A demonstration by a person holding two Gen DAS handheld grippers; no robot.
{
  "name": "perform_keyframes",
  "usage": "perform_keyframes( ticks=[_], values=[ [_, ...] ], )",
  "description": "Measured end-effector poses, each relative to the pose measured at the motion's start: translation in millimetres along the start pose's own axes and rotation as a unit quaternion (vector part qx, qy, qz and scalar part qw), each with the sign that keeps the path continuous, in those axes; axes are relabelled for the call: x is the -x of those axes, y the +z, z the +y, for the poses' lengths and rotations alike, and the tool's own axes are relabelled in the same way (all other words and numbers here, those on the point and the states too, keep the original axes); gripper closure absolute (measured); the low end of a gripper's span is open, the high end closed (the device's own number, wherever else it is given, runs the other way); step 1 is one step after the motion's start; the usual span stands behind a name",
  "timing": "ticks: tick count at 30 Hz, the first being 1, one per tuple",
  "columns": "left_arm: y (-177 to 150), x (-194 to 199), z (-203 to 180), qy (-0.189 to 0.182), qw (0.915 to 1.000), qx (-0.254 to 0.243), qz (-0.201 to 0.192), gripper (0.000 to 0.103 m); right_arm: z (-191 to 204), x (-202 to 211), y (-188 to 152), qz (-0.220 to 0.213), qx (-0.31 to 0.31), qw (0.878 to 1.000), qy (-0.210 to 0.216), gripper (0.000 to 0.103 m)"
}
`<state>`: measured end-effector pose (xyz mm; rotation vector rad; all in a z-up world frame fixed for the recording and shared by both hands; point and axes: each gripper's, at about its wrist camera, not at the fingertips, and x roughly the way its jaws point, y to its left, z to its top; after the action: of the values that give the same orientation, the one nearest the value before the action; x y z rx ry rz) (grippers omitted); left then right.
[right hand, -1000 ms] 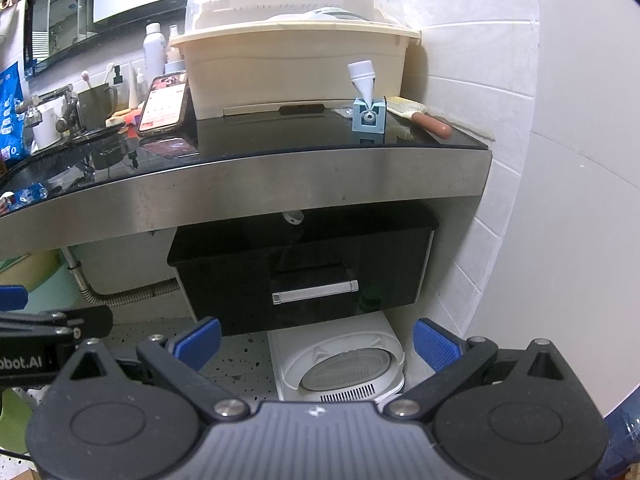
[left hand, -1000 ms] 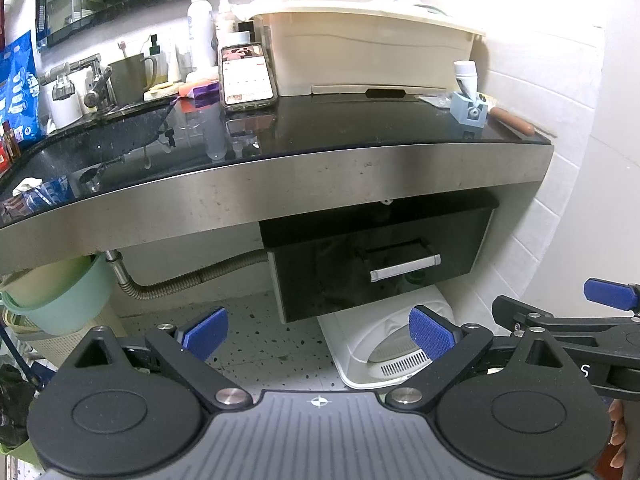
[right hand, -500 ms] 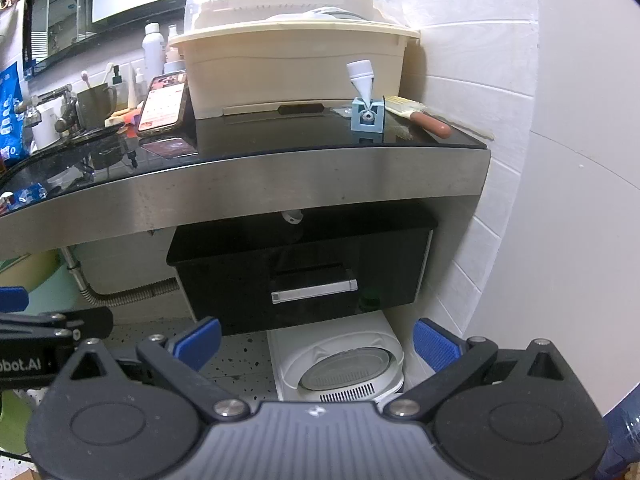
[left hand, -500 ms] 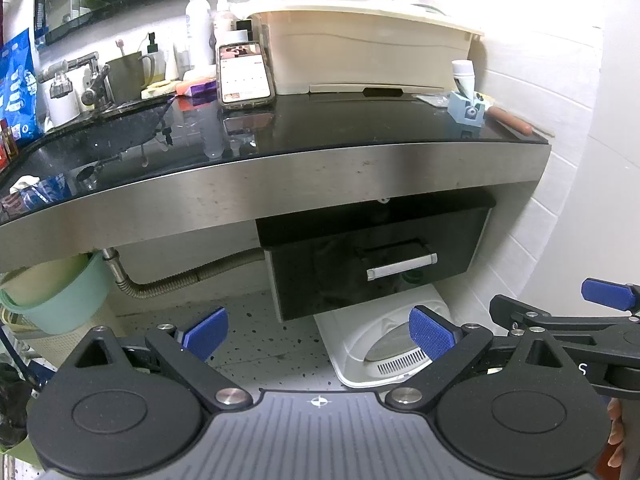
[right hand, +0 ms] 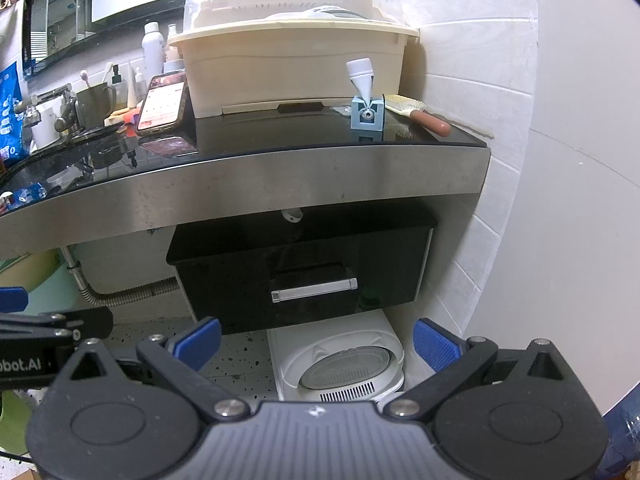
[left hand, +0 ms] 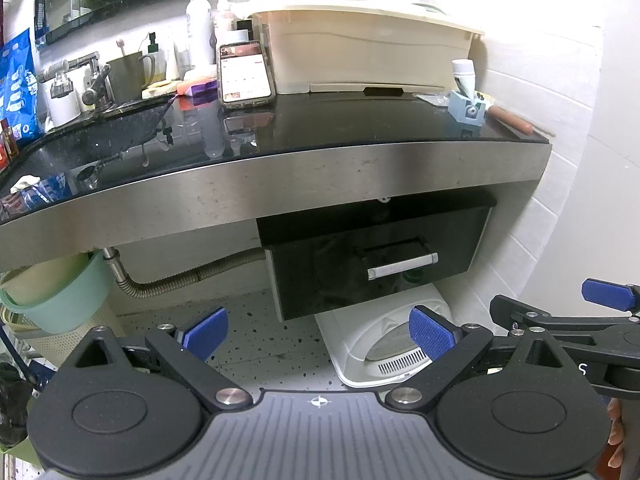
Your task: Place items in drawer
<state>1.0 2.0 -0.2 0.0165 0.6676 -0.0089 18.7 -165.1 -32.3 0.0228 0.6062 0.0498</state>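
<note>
A black drawer (left hand: 376, 256) (right hand: 304, 272) with a silver bar handle (left hand: 402, 266) (right hand: 314, 290) hangs closed under the steel-edged black counter (left hand: 320, 128) (right hand: 280, 176). On the counter's right end stand a blue holder with a white tube (left hand: 466, 100) (right hand: 366, 110) and a brown-handled brush (left hand: 510, 118) (right hand: 420, 114). My left gripper (left hand: 318, 332) is open and empty, well in front of the drawer and below it. My right gripper (right hand: 318, 342) is open and empty too, level with the left one.
A cream dish rack (left hand: 360, 56) (right hand: 296, 60) and a lit phone (left hand: 245, 74) (right hand: 162, 104) stand on the counter, with a tap (left hand: 76, 76) and bottles to the left. A white round-lidded appliance (left hand: 384, 344) (right hand: 344, 364) sits on the floor under the drawer. A green basin (left hand: 60, 292) hangs at left.
Both views have drifted only slightly; the drawer and counter sit a touch further left in the left wrist view. Both grippers stay open and empty.
</note>
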Motion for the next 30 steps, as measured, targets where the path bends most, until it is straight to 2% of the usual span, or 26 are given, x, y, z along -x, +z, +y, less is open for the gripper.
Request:
perform_keyframes(
  ticks=[30],
  values=[
    [-1.1, -1.0, -4.0, 0.015, 0.9999, -0.003, 0.004, 0.005, 2.0, -2.4, -2.3, 0.001, 0.003, 1.000, 0.001, 0.000]
  ],
)
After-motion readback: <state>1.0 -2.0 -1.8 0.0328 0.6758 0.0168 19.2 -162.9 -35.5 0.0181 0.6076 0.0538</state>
